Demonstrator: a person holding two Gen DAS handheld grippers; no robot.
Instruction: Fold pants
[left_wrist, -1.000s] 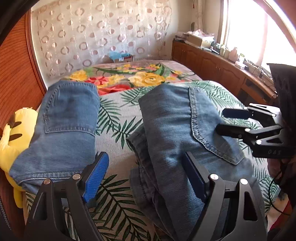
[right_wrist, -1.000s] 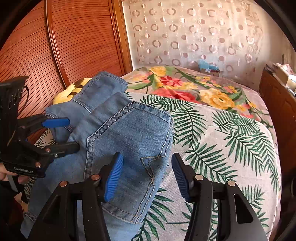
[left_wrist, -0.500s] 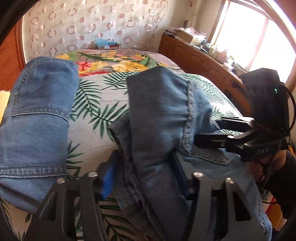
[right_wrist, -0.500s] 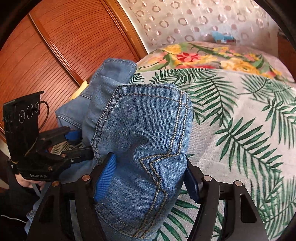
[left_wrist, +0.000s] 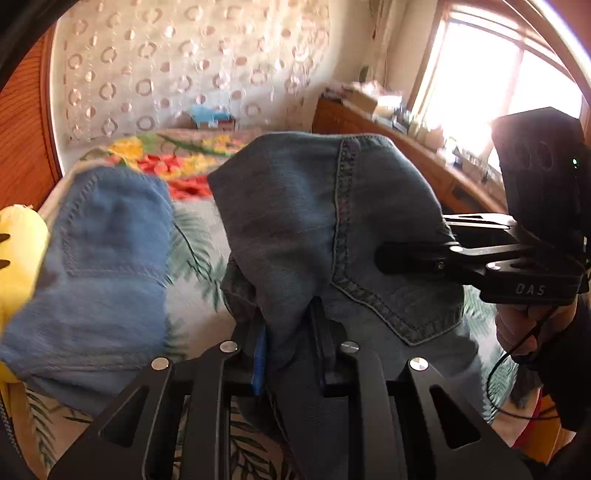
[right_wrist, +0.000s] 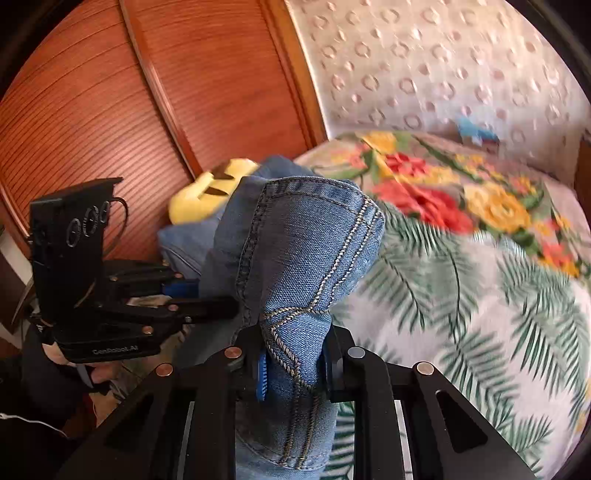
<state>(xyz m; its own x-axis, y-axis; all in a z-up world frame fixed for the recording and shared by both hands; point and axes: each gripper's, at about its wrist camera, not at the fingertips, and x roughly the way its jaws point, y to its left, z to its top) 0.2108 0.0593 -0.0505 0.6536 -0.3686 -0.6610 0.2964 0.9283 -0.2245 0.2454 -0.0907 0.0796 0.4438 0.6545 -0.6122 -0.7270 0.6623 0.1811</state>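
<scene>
The pair of blue jeans (left_wrist: 317, 206) is bunched up and lifted off the bed. In the left wrist view my left gripper (left_wrist: 288, 332) has its jaws closing on a fold of the denim, which fills the gap between the pads. The right gripper (left_wrist: 413, 236) enters from the right and pinches the same jeans near the back pocket. In the right wrist view my right gripper (right_wrist: 295, 354) is closing on the jeans (right_wrist: 306, 251) at the stitched pocket, pads against the cloth. The left gripper (right_wrist: 207, 295) grips the far side.
A second, lighter pair of folded jeans (left_wrist: 110, 258) lies on the bed's left side beside a yellow plush toy (right_wrist: 214, 188). The bed cover (right_wrist: 461, 295) has palm leaves and flowers. A wooden wardrobe (right_wrist: 147, 110) stands at the left, and a low cabinet (left_wrist: 424, 166) under the window.
Both grippers went from wide open around the jeans to closed on the denim. They have risen, pulling the jeans up off the bed.
</scene>
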